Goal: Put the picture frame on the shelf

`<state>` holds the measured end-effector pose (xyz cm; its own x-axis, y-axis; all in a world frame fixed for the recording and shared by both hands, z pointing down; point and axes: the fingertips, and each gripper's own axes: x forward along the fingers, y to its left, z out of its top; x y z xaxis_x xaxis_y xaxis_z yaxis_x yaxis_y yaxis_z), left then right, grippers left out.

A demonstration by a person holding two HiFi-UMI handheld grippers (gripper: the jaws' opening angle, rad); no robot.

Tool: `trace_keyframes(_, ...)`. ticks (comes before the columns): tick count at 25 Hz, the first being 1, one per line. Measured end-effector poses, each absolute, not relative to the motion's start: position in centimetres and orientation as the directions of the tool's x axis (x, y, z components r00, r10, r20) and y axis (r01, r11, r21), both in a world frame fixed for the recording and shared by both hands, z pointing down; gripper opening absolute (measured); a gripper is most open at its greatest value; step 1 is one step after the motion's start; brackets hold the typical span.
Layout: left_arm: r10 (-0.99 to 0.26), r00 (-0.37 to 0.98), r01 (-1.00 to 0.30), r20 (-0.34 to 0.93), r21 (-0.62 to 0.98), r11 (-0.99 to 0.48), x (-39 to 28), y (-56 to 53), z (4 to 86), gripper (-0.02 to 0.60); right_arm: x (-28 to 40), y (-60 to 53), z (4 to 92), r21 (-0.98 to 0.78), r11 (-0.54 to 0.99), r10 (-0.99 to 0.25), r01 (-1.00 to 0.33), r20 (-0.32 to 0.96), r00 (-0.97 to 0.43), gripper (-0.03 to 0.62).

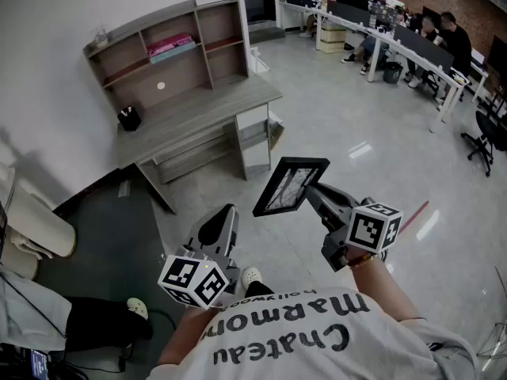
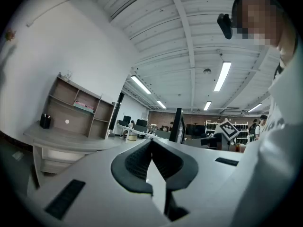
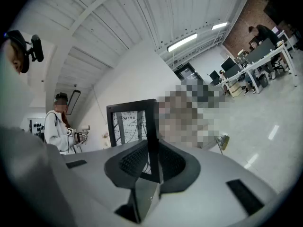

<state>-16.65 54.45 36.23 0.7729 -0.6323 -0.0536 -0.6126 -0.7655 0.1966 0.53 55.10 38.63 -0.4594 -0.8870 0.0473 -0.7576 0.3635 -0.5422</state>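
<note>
head view, read from left to right. the shelf [image 1: 182, 74], a hutch of open compartments on a grey desk [image 1: 214, 109], is standing against the white wall at upper left, well apart from the person. a pink stack [image 1: 169, 44] is lying in one upper compartment, and a black pen pot [image 1: 129, 118] is sitting on the desk top.

at lower centre the left gripper [image 1: 222, 216] is pointing level toward the desk. the left gripper view is showing its jaws [image 2: 151, 143] meeting at the tips with nothing between them, and the shelf [image 2: 78, 112] is lying off to its left.

to the right of it, the picture frame [image 1: 291, 184] is hanging in the air over the floor, tilted, with its black border and pale print facing the camera. the right gripper [image 1: 314, 195] is clamping it. in the right gripper view the pads [image 3: 152, 148] are pressing on one upright side of the frame [image 3: 130, 122].

in that view the shelf is probably lying behind the mosaic patch, so its bearing from the frame cannot be read there. far right, seated people [image 1: 444, 30] are working at long tables.

judgement: the carry is in hand and the frame is not yet near the furniture. the next move is calling for an approach to the desk, then a lift to a free compartment. the frame needs turning upright before the jaws are opening, since a grip on one edge is likely letting it swing.
</note>
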Motion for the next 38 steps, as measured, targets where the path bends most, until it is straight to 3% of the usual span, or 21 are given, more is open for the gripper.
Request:
trace_keyframes(10,-0.635,0.77,-0.614,-0.058,0.201,-0.763,-16.5,51.6,36.7,0.017,1.1,52.6,39.2,-0.53,0.354,-0.892,-0.77,0.055,-0.448,0.075)
trace_keyframes(27,-0.618,0.782,-0.595,-0.081,0.2,-0.779,-19.7,31.3,33.2,0.017,-1.2,32.5,35.8,-0.51,0.328,-0.913,-0.795,0.045,-0.405,0.075)
trace_keyframes(38,-0.589,0.804,-0.561,-0.085,0.224,-0.797,-21.8,24.3,34.7,0.017,-3.1,25.5,36.5,-0.541,0.296,-0.93,-0.787,0.025,-0.367,0.075)
